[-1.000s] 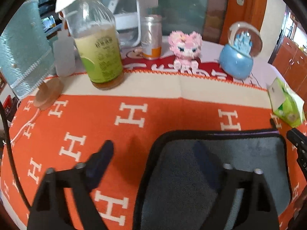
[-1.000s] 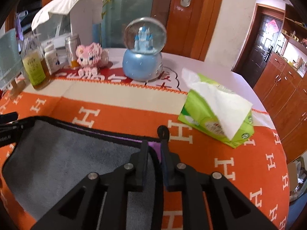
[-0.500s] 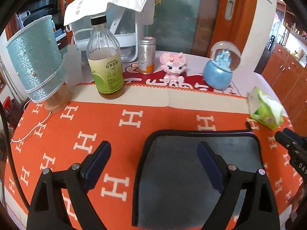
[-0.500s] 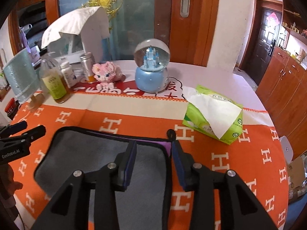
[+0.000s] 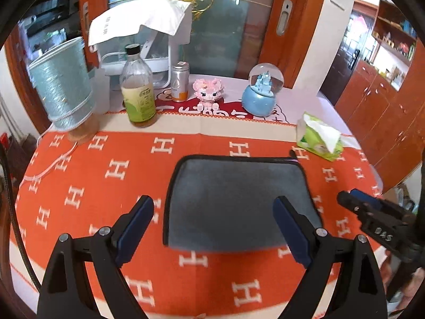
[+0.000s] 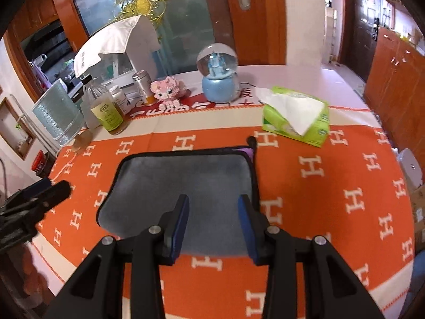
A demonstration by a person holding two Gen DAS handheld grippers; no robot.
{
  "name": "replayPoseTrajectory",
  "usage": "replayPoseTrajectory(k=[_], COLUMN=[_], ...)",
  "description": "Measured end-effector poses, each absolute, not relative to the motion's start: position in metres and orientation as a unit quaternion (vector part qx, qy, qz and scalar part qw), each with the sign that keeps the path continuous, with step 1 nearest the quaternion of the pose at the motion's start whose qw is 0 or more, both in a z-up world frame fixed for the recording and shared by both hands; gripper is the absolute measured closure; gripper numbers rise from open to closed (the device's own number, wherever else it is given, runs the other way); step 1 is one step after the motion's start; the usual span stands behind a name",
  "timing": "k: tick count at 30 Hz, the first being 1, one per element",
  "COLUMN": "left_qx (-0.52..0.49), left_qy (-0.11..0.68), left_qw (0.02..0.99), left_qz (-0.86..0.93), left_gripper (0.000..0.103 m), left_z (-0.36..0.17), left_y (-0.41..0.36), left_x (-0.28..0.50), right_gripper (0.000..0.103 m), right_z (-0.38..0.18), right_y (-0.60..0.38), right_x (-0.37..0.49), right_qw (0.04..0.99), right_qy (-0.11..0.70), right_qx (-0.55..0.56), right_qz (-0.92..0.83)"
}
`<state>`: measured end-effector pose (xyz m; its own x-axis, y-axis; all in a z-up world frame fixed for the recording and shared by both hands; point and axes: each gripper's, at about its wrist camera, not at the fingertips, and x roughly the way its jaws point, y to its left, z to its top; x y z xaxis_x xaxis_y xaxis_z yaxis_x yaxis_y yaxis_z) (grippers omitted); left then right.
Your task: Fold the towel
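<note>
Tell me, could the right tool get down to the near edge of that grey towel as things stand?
Probably yes. The right tool hangs open above the grey towel, nothing lies between them, and the tissue pack sits well off to the side.

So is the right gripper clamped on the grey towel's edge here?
No, the right gripper hangs open above the grey towel, its blue-padded fingers apart with nothing between them.
</note>
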<state>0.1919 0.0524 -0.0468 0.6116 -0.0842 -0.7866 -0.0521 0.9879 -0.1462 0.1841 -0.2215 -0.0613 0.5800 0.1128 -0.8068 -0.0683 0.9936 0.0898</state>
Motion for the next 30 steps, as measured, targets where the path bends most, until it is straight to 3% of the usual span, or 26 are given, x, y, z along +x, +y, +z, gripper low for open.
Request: replayPoseTrajectory(k=[10,22,30], left_qx=[-0.080,-0.075,-0.055], left_qy=[0.440,0.442,0.439], left_qw=[0.894,0.894,0.896], left_qz=[0.003,0.016,0.031], left_gripper=[0.012,0.001,0.001], left_z=[-0.029,-0.008,0.003], left_y=[0.047,0.043,0.032], left_x=[0.143,0.078,0.032], right_gripper=[0.065,0.065,0.064], right_z=[-0.039,-0.021,-0.015], right_y=[-0.227,-0.220,-0.216], right_x=[0.133,0.062,0.023], right_qw=[0.893,0.895,0.892], right_qy=[0.448,0.444,0.450], right_qx=[0.010,0.007,0.008], right_qz=[0.034,0.040,0.041])
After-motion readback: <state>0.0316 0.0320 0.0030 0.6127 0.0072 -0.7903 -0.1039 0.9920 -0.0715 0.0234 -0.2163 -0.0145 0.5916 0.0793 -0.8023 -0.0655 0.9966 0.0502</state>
